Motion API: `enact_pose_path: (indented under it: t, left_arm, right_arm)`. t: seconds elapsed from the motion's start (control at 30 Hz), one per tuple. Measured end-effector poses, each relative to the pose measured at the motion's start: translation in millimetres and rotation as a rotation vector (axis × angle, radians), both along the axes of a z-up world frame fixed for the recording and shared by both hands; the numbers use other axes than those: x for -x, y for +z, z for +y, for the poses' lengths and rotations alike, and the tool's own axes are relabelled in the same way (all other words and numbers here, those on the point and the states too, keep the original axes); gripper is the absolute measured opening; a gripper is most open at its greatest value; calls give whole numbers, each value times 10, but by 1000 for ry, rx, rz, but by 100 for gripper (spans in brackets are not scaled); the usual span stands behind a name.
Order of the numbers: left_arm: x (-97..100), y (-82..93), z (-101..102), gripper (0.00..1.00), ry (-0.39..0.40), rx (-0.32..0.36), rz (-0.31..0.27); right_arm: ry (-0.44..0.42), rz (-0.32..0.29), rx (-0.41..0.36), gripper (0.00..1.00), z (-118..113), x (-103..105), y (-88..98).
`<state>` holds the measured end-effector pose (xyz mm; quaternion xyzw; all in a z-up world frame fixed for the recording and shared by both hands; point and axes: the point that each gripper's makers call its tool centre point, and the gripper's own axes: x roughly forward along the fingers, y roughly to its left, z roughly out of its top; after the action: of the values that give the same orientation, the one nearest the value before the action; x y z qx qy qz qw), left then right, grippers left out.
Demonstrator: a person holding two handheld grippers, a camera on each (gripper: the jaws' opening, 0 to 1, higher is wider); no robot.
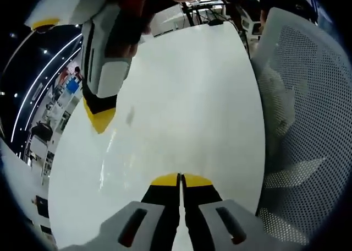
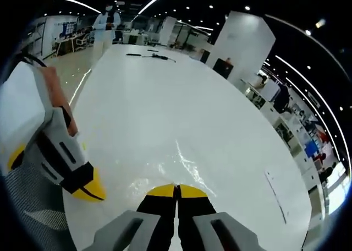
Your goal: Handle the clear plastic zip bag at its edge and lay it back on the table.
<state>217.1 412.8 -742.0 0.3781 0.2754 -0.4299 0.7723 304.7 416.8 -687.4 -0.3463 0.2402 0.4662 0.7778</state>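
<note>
**Both tongs closed over the clear bag on the white table**

Starting at the left of my left gripper view: my right gripper (image 1: pixel 100 119) comes down from the upper left, grey body, yellow tip pointing at the white table (image 1: pixel 209 86). From this side I can't tell how its jaws stand. Moving to the middle, the clear plastic zip bag (image 1: pixel 132 152) lies flat on the tabletop, faint, given away by glare streaks and a small grey mark. At bottom centre my left gripper (image 1: pixel 180 179) has its yellow-tipped jaws pressed together with just a thin seam between them; whether the bag's edge is pinched in there I can't tell. On the right stands a white mesh chair (image 1: pixel 302 124), hard against the table edge.

Over to the right gripper view, left first: my left gripper (image 2: pixel 88 191) reaches in, a hand (image 2: pixel 55 97) wrapped around its handle, tip low over the table. In the centre the bag shows as a shiny crease (image 2: pixel 184 154) just ahead of my right gripper's tips, which are closed tight, yellow pads meeting. Nothing visibly caught between them that I can make out. Far back, dark cables (image 2: pixel 148 55) lie on the table.
</note>
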Motion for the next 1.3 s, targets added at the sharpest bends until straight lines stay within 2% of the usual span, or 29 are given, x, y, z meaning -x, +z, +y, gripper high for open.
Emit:
enact_pose_path:
  t: [0.73,1.3]
  left_arm:
    - [-1,-14,27,0,15,1,10]
    - [-105,61,85,0,52,2,-8]
  right_arm:
    - [-4,-2,-5,0,34,-43,37]
    - [57,6,26,0,32,183,-45]
